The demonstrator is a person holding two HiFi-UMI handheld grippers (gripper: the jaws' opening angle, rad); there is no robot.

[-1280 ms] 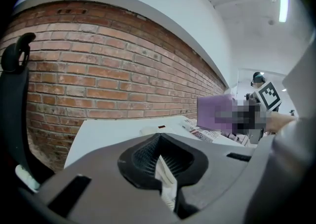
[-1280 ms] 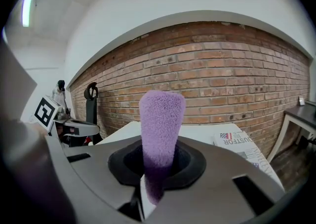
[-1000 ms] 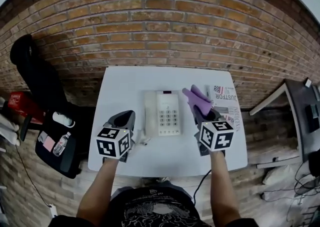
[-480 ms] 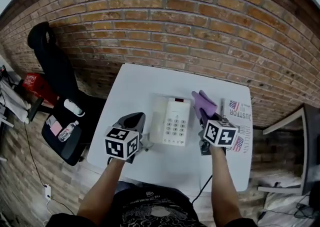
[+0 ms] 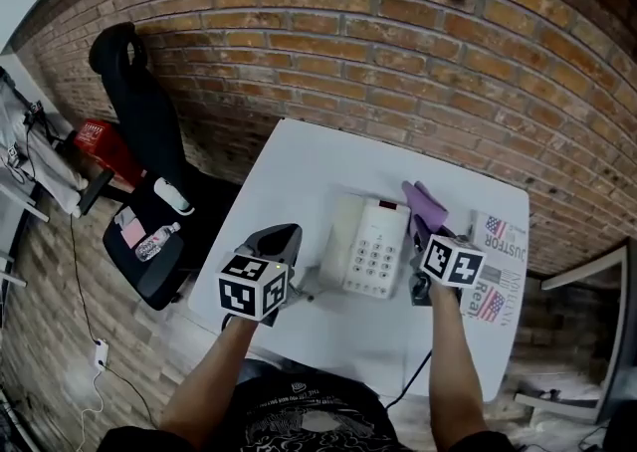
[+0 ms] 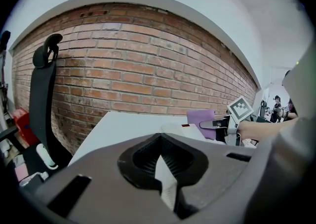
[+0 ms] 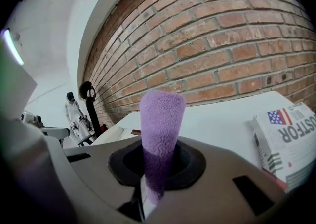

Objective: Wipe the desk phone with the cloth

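While the right gripper (image 7: 154, 181) was clamped on the one purple cloth (image 7: 159, 119) (soft, light, fuzzy), it sat just right of the single desk phone (image 5: 373, 246) on the white table (image 5: 299, 176). The left gripper (image 6: 165, 183), near the phone's left side, had its jaws pressed together on nothing. The phone looked to be light, hard plastic, apt to skid, so bracing its left edge seemed wise.

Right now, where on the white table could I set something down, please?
The far-left corner of the white table, between the white desk phone and the brick wall, is bare. The right side is crowded: purple cloth, right gripper, printed newspaper.
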